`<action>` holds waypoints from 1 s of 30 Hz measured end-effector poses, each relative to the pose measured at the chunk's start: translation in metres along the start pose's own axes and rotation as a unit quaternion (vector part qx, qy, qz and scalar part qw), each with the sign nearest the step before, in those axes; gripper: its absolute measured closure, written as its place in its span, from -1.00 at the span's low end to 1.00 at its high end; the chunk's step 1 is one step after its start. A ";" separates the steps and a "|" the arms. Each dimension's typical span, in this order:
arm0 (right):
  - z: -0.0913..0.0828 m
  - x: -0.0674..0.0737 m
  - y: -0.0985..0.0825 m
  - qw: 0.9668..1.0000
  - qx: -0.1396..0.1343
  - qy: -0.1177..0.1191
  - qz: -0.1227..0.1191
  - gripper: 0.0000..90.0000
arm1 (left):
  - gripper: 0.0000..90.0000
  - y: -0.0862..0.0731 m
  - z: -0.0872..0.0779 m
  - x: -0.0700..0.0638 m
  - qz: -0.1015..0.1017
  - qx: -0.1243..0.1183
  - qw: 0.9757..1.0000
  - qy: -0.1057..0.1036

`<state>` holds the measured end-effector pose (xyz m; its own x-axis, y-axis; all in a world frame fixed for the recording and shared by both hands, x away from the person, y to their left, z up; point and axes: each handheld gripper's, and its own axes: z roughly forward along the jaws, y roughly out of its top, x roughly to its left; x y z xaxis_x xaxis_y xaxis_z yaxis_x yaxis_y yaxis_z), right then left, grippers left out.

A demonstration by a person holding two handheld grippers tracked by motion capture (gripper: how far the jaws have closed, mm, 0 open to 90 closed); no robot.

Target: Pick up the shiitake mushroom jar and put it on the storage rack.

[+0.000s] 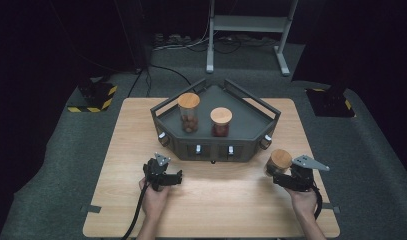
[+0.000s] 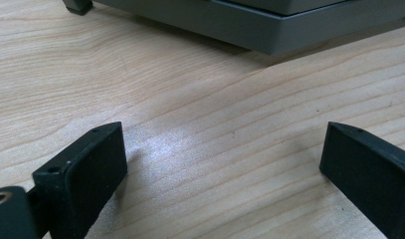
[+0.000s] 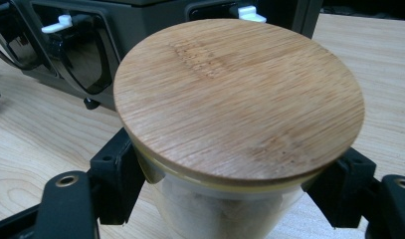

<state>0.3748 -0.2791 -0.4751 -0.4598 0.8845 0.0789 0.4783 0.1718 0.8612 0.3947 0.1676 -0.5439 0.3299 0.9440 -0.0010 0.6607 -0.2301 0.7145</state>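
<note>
A glass jar with a round bamboo lid [image 3: 240, 94] sits between my right gripper's [image 3: 230, 199] black jaws, which are shut on its glass body just under the lid. In the high view this jar [image 1: 280, 160] and the right gripper [image 1: 279, 172] are off the grey tray's [image 1: 251, 120] front right corner. Two more lidded jars stand inside the tray, a taller one [image 1: 189, 112] at the left and a shorter one [image 1: 221, 121] in the middle. My left gripper [image 1: 165, 169] rests low over the wooden table [image 2: 200, 99], jaws open with nothing between them [image 2: 222, 159], facing the tray's base [image 2: 269, 25].
The tray has raised rails and small white latches along its front face [image 3: 63, 22]. Bare wood [image 1: 221, 200] lies between the two hands. Beyond the table a metal stand [image 1: 246, 25], floor cables and a yellow-black striped base [image 1: 96, 95] sit on the grey carpet.
</note>
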 end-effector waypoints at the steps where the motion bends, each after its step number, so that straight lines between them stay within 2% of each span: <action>1: 0.000 0.000 0.001 1.000 0.000 0.000 0.000 -0.44 | -0.90 0.000 0.000 0.000 0.000 0.000 1.000 0.000; 7: 0.000 0.000 0.012 1.000 0.002 -0.003 0.001 -0.44 | -0.90 0.000 0.000 0.000 0.000 0.000 1.000 0.000; 14: -0.001 0.004 0.028 1.000 0.000 0.011 -0.002 -0.44 | -0.90 0.000 0.000 0.000 0.000 0.000 1.000 0.000; 16: -0.001 0.006 0.032 1.000 0.005 0.008 -0.006 -0.44 | -0.90 0.000 0.000 0.000 0.000 0.000 1.000 0.000; 30: -0.007 0.012 0.063 1.000 -0.005 0.028 -0.011 -0.44 | -0.90 0.000 0.000 0.000 0.000 0.000 1.000 0.000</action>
<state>0.3939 -0.2604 -0.4162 -0.5104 0.8554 0.0878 0.4606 0.1858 0.8679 0.3946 0.1676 -0.5439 0.3297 0.9441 -0.0007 0.6604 -0.2301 0.7148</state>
